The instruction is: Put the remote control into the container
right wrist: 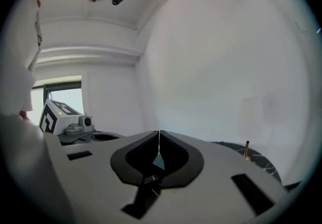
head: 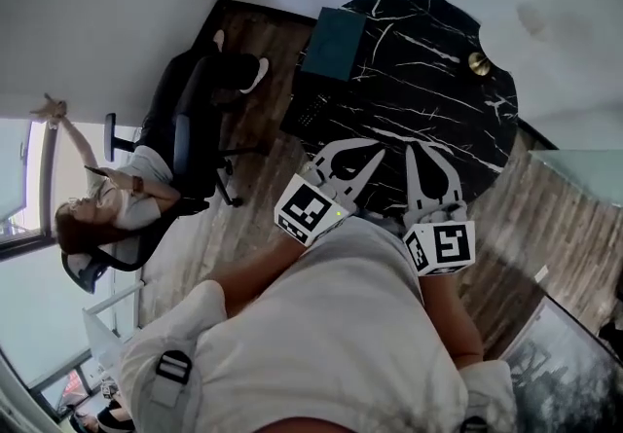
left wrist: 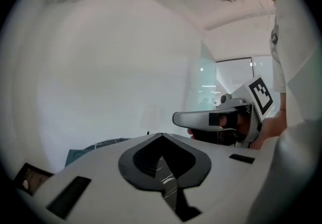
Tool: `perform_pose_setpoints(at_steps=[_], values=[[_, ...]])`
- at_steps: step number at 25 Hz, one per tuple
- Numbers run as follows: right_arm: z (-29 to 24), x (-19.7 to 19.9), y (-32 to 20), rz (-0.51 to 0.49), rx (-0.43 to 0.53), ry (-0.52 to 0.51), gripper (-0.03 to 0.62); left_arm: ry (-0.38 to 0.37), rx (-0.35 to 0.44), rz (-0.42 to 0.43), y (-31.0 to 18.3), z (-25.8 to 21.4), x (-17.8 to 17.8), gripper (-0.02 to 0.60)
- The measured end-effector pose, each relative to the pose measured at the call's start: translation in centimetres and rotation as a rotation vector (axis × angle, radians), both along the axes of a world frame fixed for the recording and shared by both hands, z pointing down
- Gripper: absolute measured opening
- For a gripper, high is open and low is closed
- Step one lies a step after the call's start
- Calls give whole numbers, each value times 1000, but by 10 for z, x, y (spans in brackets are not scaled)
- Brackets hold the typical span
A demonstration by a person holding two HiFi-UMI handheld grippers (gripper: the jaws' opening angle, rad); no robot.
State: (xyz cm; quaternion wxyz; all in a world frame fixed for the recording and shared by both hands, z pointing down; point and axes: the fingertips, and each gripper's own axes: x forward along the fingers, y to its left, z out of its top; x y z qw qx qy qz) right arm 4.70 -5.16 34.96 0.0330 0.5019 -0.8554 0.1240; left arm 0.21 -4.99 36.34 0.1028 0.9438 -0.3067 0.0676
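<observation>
The black remote control [head: 310, 116] lies at the left edge of the round black marble table [head: 428, 100]. Just behind it stands the teal container [head: 334, 42], also showing low at the left in the left gripper view [left wrist: 83, 151]. My left gripper [head: 368, 155] hovers over the table's near edge, a short way right of the remote; its jaws meet at the tips [left wrist: 162, 136] with nothing between them. My right gripper [head: 421, 151] is beside it, and its jaws [right wrist: 159, 133] are likewise closed and empty. Each gripper sees the other alongside: the right gripper [left wrist: 221, 119] and the left gripper [right wrist: 65, 120].
A small brass object [head: 478, 63] stands at the table's far right, with the brass object [right wrist: 246, 150] also in the right gripper view. A person sits in an office chair [head: 185, 144] on the wooden floor to the left of the table. White walls surround the table.
</observation>
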Motion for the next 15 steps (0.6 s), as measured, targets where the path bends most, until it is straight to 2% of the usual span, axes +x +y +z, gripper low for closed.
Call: perform_pose_setpoints(at_steps=[3, 6, 11, 15], values=[[-22, 5, 22, -9, 74, 64, 11, 46, 89, 46, 23, -28, 16, 8], [-32, 14, 39, 29, 93, 44, 11, 50, 176, 89, 35, -50, 29, 8], [-28, 23, 53, 60, 108, 90, 9, 97, 176, 84, 33, -62, 42, 8], [-32, 30, 52, 85, 120, 86, 9, 98, 168, 83, 34, -60, 46, 6]])
